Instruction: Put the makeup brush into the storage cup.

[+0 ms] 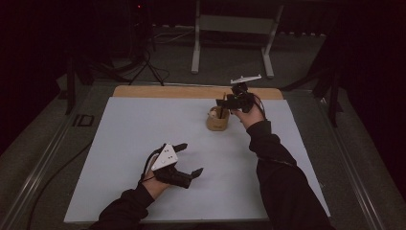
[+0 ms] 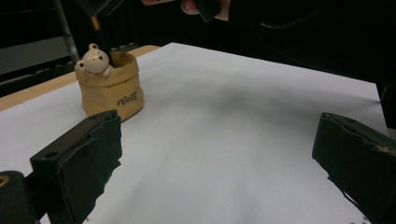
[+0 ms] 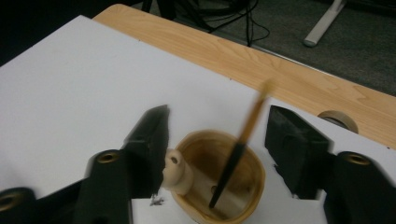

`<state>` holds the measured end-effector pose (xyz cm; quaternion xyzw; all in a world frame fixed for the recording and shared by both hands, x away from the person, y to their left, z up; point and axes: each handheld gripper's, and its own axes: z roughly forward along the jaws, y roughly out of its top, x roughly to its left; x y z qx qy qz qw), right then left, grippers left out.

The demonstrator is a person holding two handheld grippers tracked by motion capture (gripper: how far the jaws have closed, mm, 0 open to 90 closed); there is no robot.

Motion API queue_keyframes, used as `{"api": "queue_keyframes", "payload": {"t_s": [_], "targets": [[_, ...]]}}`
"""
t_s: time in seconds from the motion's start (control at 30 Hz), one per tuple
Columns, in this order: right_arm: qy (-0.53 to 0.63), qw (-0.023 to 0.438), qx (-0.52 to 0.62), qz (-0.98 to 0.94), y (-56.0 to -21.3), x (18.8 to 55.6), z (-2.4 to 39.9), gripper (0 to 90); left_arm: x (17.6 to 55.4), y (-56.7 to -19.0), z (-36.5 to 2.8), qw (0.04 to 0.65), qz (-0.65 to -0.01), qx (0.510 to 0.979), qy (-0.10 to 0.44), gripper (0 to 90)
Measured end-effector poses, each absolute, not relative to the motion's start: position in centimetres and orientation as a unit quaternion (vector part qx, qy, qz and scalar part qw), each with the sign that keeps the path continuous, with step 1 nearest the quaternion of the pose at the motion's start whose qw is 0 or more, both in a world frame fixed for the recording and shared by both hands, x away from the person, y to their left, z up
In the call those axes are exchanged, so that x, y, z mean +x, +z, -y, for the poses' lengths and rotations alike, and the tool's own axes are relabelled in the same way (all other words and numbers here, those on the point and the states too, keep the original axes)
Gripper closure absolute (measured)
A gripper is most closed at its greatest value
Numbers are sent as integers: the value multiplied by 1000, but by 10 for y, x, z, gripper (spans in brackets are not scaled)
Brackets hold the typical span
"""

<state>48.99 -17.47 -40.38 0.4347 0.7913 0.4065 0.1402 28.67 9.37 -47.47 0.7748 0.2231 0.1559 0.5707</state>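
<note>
On the white sheet (image 1: 143,129), centre of the high view: broad bare room left and front; a wooden table edge (image 1: 191,91) shows along the far side. Upper centre: tan bear-figure pot (image 1: 217,120), holding one brush (image 3: 236,154) leaning loose on its rim. Right gripper (image 3: 215,133) over the pot, jaws spread either side of the brush. Lower left: left gripper (image 1: 189,160), jaws spread, holding nothing.

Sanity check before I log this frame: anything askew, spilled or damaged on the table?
Nothing spilled or broken. The tan sack-shaped pot with a bear figure on its rim stands upright on the white mat. The thin black-and-orange brush leans tilted inside it, blurred. The right gripper is open above the pot, the left gripper open.
</note>
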Motion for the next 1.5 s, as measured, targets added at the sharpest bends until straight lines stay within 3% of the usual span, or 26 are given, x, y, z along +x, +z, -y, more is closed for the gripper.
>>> {"api": "queue_keyframes", "payload": {"t_s": [0.17,0.33,1.5], "targets": [[413,146,436,-786,-398,490,178,219,287,-475,-94,570,-224,775,155,25],[420,134,424,-791,-393,488,183,111,287,-475,-93,570,-223,776,154,24],[479,131,376,-783,-387,459,199,142,291,-468,-94,562,-198,795,117,24]]}}
